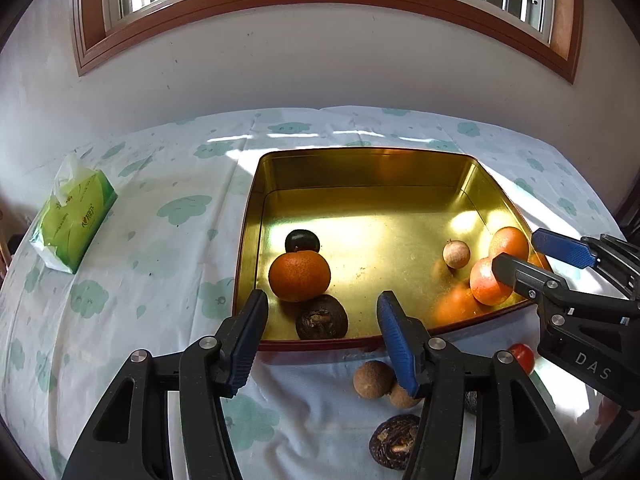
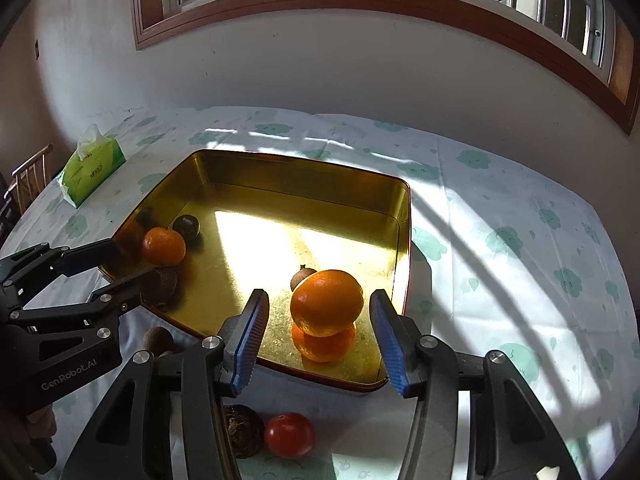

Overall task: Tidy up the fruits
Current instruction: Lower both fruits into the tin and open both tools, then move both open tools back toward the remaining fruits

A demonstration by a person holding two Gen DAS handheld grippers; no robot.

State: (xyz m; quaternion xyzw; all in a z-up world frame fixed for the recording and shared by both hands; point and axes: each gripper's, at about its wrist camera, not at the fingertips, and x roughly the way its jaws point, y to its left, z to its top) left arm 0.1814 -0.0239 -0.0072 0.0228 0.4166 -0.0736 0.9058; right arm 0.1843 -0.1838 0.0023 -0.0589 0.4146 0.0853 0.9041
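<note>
- Judging by what's sitting where, I'd say this is roughly halfway: the gold tin tray (image 1: pixel 360 168) already has two little clusters of fruit in it, and a handful is still out on the cloud-print tablecloth (image 1: pixel 132 264).
- Left corner of the tray: a mandarin (image 1: pixel 299 277), a dark round fruit (image 1: pixel 302 241) right behind it, and a wrinkly brown fruit (image 1: pixel 321 318) in front, touching or nearly so.
- Right side of the tray: an orange (image 2: pixel 327 303) resting on the shiny floor above its own reflection, with a small pale brown fruit (image 2: pixel 301 275) tucked just behind it.
- The left gripper (image 1: pixel 320 344) hangs over the near rim with its blue pads (image 1: pixel 394 336) apart and nothing pinched between them; the mandarin group sits just past the tips.
- The right gripper (image 2: pixel 318 338) is the same story: fingers spread on either side of the orange with visible gaps, so it reads to me as let go of, not held.
- Still outside, near the front edge of the tray: two small tan round fruits (image 1: pixel 373 378) side by side, another wrinkly dark fruit (image 1: pixel 394 442), and a small red tomato-looking one (image 2: pixel 289 435).
- So my guess is four or so pieces left to bring in, maybe more hidden under the grippers; can't tell.
- Green tissue pack (image 1: pixel 74 220) off to the left isn't part of this.
</note>
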